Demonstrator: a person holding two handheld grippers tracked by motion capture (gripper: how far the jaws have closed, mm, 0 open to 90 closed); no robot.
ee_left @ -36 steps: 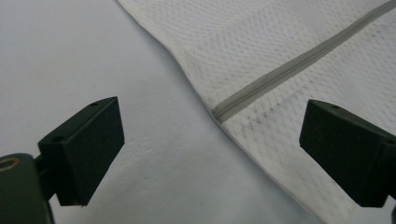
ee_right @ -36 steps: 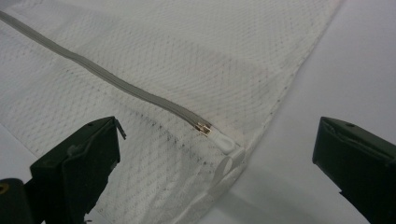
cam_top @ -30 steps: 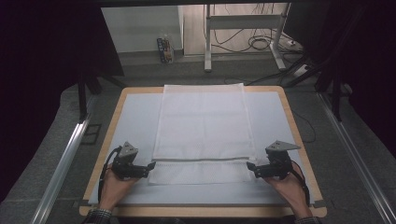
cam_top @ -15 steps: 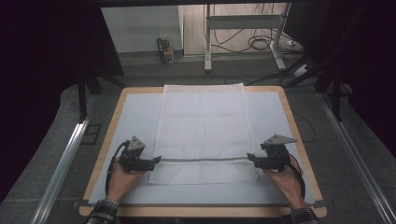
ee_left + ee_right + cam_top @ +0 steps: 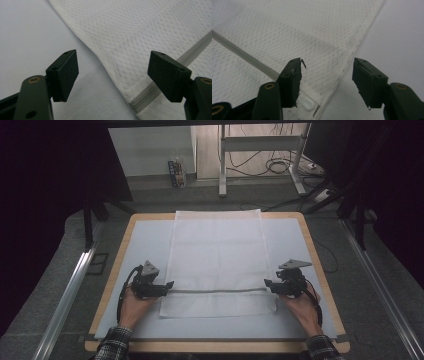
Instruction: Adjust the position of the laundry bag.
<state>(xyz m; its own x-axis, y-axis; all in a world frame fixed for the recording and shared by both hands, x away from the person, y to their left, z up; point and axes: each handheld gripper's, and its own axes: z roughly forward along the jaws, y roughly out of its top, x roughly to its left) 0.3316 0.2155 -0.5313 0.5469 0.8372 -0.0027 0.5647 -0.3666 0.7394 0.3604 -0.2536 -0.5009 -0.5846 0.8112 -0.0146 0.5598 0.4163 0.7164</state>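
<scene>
Cloth first: we see a white mesh laundry bag flat on the pale blue table mat, long axis running near to far, its grey zipper crossing left to right near the near end. Our left gripper meets the zipper's left end, our right gripper its right. Both jaws have just been closing, straddling the bag's side edges without pressing yet. We see nothing inside the bag.
</scene>
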